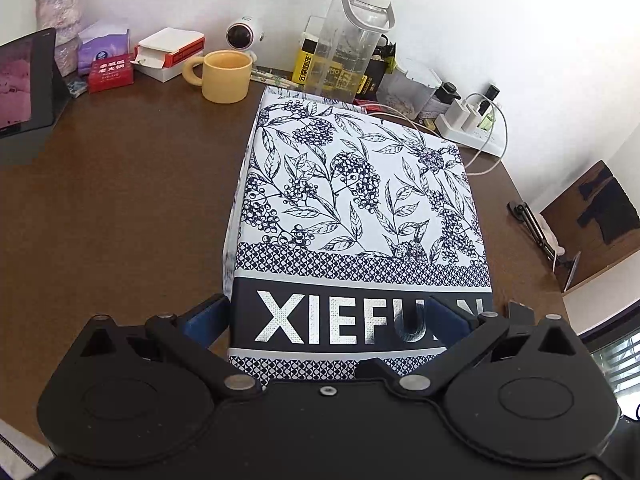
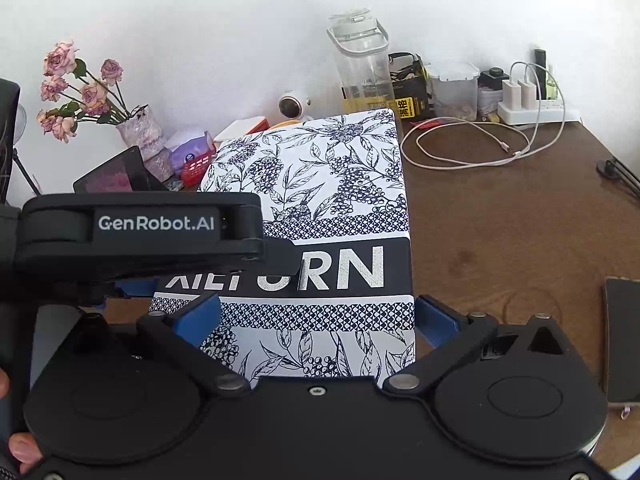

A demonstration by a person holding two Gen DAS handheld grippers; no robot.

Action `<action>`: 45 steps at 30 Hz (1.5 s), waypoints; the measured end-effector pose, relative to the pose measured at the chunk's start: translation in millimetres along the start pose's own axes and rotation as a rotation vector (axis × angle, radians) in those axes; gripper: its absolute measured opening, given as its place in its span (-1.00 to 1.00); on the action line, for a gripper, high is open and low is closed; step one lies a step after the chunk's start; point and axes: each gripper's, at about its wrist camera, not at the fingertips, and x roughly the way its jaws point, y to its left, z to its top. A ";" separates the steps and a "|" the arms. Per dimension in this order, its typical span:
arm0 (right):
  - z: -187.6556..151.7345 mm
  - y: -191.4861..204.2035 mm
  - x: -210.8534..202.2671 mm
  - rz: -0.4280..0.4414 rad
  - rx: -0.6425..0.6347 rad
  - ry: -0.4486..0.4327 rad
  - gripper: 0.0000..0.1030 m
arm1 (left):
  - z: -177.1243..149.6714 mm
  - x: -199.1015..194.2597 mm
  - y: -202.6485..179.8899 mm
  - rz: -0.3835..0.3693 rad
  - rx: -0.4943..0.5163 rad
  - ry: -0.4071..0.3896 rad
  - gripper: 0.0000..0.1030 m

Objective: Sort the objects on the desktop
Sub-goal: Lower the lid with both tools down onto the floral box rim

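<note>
The patterned box (image 1: pixel 360 216) lies flat on the brown surface (image 1: pixel 120 200), near its middle. Both hand-held grippers stand at the box's 6 o'clock edge. The left hand-held gripper (image 1: pixel 332 320) and the right hand-held gripper (image 2: pixel 316 316) are spread wide, blue fingers (image 2: pixel 198 314) on either side of the box, probably because one alone cannot steady so broad a thing. The yellow mug (image 1: pixel 224 76) stands at 11 o'clock.

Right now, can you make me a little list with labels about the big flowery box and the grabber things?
Main thing: blue-and-white floral box, lying flat on the brown desk
Left hand-held gripper: open, blue pads either side of the box's near end
Right hand-held gripper: open, straddling the same box
Behind box: yellow mug, clear water bottle
Right of box: white charging cable
Flowers: pink roses in a vase
</note>
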 end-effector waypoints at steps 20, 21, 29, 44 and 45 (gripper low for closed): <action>96.6 -48.9 138.9 -0.035 0.047 0.085 1.00 | 123.0 126.4 22.4 -0.008 -0.015 0.103 1.00; 98.8 -49.8 142.8 -0.034 0.048 0.089 1.00 | 125.0 129.6 23.1 -0.006 -0.017 0.106 1.00; 103.9 -54.5 164.5 -0.031 0.062 0.121 1.00 | 131.7 148.3 26.7 0.014 -0.020 0.127 1.00; 100.7 -59.3 183.4 -0.020 0.073 0.156 1.00 | 129.6 166.7 32.5 0.035 -0.026 0.155 1.00; 100.7 -59.6 184.3 -0.020 0.074 0.158 1.00 | 129.1 168.5 33.2 0.036 -0.027 0.157 1.00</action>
